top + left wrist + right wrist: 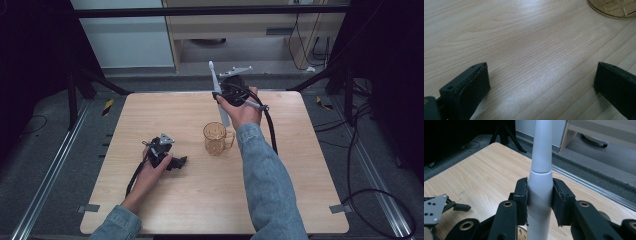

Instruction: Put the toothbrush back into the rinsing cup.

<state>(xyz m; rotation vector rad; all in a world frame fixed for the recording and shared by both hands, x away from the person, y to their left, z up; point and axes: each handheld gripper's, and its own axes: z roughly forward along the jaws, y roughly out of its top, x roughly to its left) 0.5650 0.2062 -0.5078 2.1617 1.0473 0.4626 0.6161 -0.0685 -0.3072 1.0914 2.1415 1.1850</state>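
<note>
Gripping toothbrush (540, 192) in right tongs (539, 201).

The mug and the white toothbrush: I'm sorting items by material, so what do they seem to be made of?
The mug looks like clear amber plastic or glass: light passes through it, and the left gripper view shows a moulded pattern in its base. The toothbrush, clamped in the right gripper, looks like smooth white plastic with a soft sheen and a seam line.
</note>
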